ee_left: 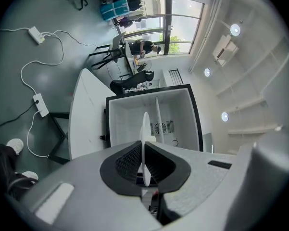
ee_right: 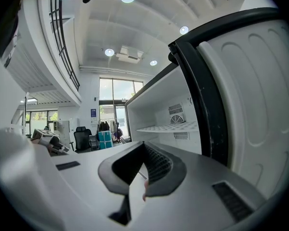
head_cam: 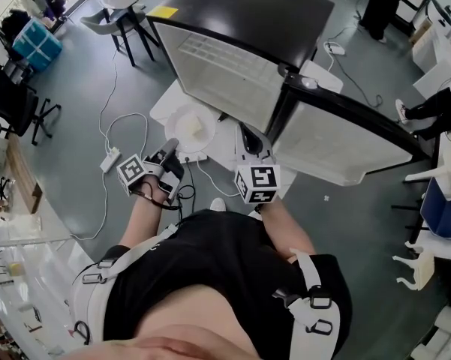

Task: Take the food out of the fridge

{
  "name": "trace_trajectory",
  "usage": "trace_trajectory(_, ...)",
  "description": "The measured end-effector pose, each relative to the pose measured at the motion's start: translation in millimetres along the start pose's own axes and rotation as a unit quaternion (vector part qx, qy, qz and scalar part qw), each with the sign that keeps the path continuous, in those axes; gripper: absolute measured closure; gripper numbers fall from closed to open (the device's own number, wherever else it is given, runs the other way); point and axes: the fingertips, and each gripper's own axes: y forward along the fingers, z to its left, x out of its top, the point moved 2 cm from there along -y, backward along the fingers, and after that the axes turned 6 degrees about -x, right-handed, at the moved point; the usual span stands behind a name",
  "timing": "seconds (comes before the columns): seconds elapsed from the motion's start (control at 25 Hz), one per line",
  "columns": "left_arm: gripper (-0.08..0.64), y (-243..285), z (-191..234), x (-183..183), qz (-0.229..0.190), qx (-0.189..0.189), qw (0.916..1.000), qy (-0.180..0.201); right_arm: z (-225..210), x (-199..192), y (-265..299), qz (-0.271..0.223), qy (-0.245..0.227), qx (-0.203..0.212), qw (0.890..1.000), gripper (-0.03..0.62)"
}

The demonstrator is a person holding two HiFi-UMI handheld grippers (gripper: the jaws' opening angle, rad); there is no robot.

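Observation:
A small black fridge (head_cam: 244, 17) stands on a white table (head_cam: 163, 109) with its door (head_cam: 345, 137) swung open to the right. My left gripper (head_cam: 171, 148) is shut on the rim of a white plate (head_cam: 186, 124) that carries a pale piece of food (head_cam: 203, 128), in front of the fridge opening. In the left gripper view the plate (ee_left: 144, 129) shows edge-on between the pads of the left gripper (ee_left: 144, 148), with the white fridge interior (ee_left: 130, 114) beyond. My right gripper (head_cam: 248, 137) sits by the door's inner edge. Its jaws (ee_right: 144, 146) meet with nothing between them.
A wire shelf (ee_right: 168, 127) spans the fridge interior, and the door liner (ee_right: 252, 95) fills the right of the right gripper view. Power strips and white cables (head_cam: 109, 160) lie on the grey floor. Office chairs (head_cam: 15, 103) stand at left; a seated person (head_cam: 435, 105) is at right.

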Motion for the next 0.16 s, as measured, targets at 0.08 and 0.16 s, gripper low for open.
trace_trajectory(0.08,0.545,-0.9,-3.7,-2.9,0.001,0.0,1.0,0.003,-0.3,1.6,-1.2,0.0,0.0,-0.001,1.0,0.584)
trace_trajectory(0.16,0.545,-1.1,-7.5,-6.6,0.003,-0.002,1.0,-0.001,-0.3,3.1,-2.6,0.0,-0.001,-0.001,1.0,0.584)
